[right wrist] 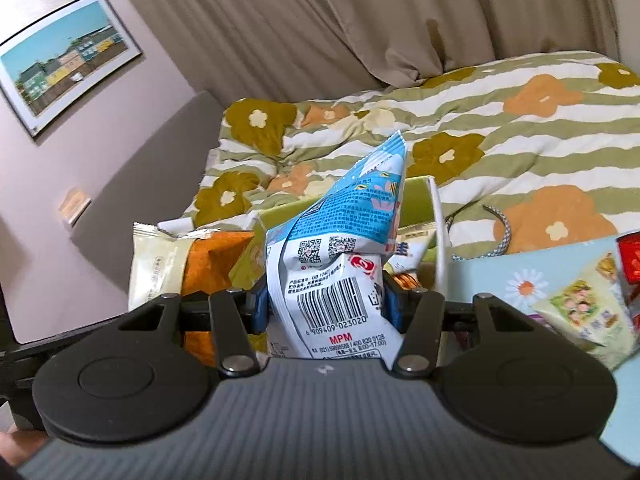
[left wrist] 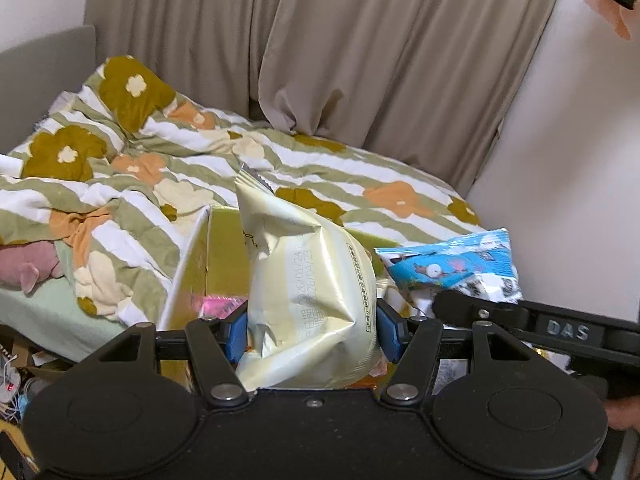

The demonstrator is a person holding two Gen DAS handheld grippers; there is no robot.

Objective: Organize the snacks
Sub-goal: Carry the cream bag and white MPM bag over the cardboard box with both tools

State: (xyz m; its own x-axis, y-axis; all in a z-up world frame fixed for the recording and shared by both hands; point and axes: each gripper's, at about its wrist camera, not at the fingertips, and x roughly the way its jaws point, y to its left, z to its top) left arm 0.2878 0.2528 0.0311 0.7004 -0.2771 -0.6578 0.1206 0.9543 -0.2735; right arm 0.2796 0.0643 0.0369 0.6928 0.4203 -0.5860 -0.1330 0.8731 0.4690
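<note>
Beside the flowered quilt (left wrist: 304, 168) and beige curtains (left wrist: 360, 40), the left tool (left wrist: 312, 332) clamps a cream packet (left wrist: 308, 280), the right tool (right wrist: 326, 308) a blue packet (right wrist: 340, 248).

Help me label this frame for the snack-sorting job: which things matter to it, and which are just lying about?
Part of the job:
left gripper, shut on the cream snack bag
right gripper, shut on the blue snack bag
gold box
green juice carton

Just lying about:
floral quilt
curtain
pink plush toy
framed picture
</note>
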